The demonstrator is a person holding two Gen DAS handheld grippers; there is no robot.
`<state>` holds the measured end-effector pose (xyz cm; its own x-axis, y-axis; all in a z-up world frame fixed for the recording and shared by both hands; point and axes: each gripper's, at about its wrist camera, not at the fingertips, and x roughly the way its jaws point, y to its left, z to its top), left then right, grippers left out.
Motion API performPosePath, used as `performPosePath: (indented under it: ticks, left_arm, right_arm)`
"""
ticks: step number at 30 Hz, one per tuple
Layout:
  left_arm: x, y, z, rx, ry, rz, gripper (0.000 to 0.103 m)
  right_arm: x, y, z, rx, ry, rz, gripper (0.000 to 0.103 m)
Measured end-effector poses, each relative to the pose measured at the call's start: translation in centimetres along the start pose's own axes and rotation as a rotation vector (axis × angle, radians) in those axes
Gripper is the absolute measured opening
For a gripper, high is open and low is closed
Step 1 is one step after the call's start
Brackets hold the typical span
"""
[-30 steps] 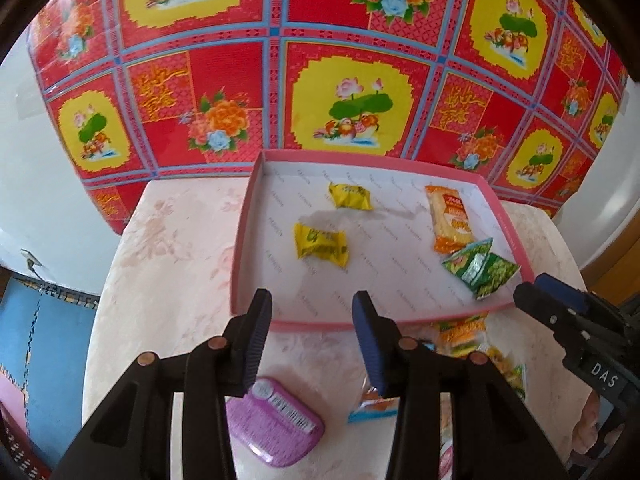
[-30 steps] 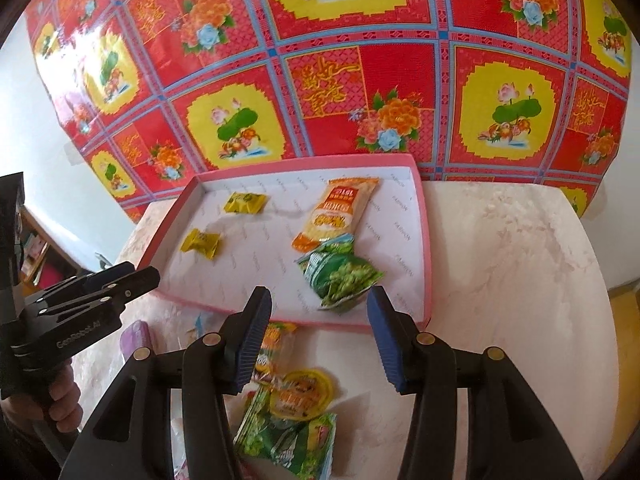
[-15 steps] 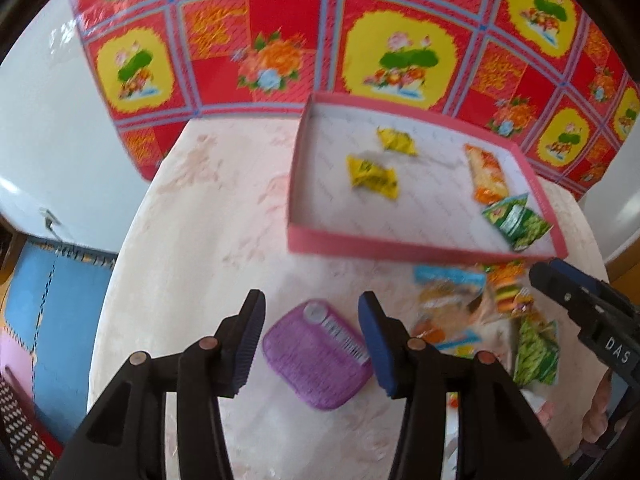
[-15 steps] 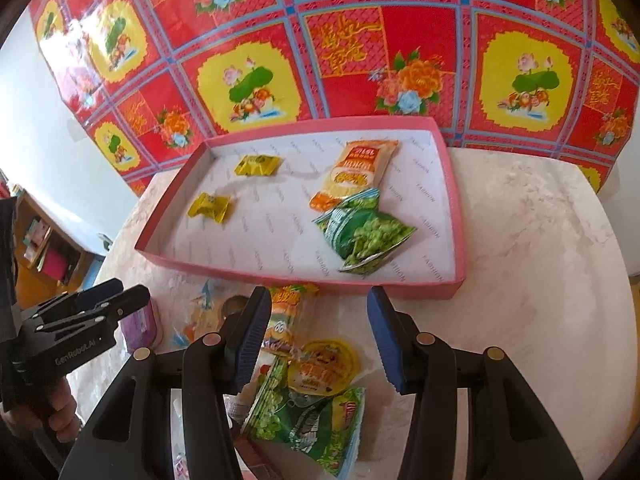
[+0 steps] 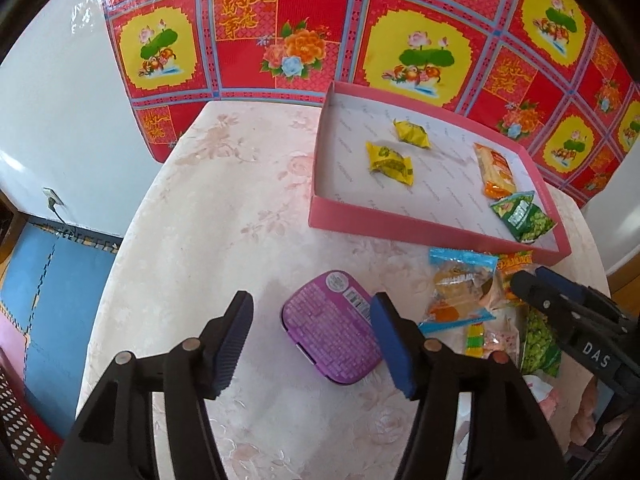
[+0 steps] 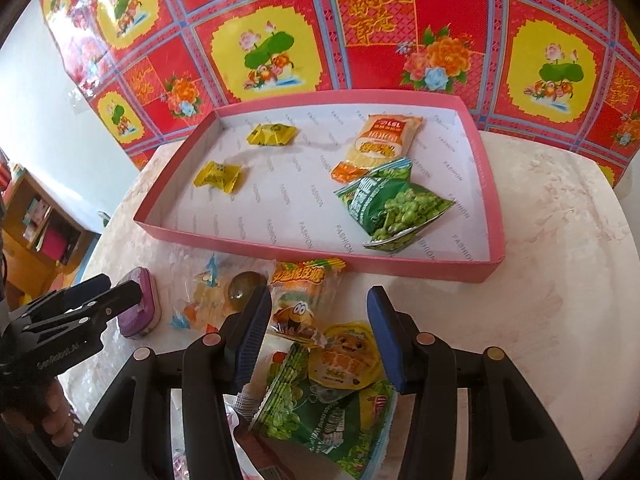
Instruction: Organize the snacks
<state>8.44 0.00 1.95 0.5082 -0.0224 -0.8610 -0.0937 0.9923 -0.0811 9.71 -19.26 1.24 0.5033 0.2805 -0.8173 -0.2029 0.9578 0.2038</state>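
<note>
In the left wrist view we see our left gripper at the bottom of the frame, its jaws opening, with the purple tin lying flat on the table between the 2 blue pads; the pads do not press on it. To the right of the tin lies a clear packet with blue ends. The pink tray sits in the upper right of the frame, and holds 2 yellow candies, an orange packet and a green pea packet.

In the right wrist view our right gripper stands at the bottom centre, its jaws parted at a middling width and gripping nothing. Below and between its pads lies a heap of loose snacks: a round yellow cup snack, an orange-topped packet and a large green packet. The heap lies on the table just in front of the tray's near wall. The purple tin shows at the left edge of this frame, beside the tips of the left gripper.
</note>
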Motion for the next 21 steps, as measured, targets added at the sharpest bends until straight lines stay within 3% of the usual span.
performPosePath:
  ticks: [11, 17, 21]
  left_arm:
    - [-0.4, 0.9, -1.0, -0.038, -0.022, -0.010, 0.069]
    - [0.4, 0.2, -1.1, -0.062, 0.025, -0.101, 0.070]
    - [0.6, -1.0, -1.3, 0.009, 0.010, -0.050, 0.071]
  right_arm:
    - [1.0, 0.2, -0.1, -0.002, -0.006, 0.009, 0.051]
    - [1.2, 0.4, -0.2, -0.005, -0.008, 0.008, 0.051]
    - [1.2, 0.4, -0.2, -0.007, -0.011, 0.006, 0.051]
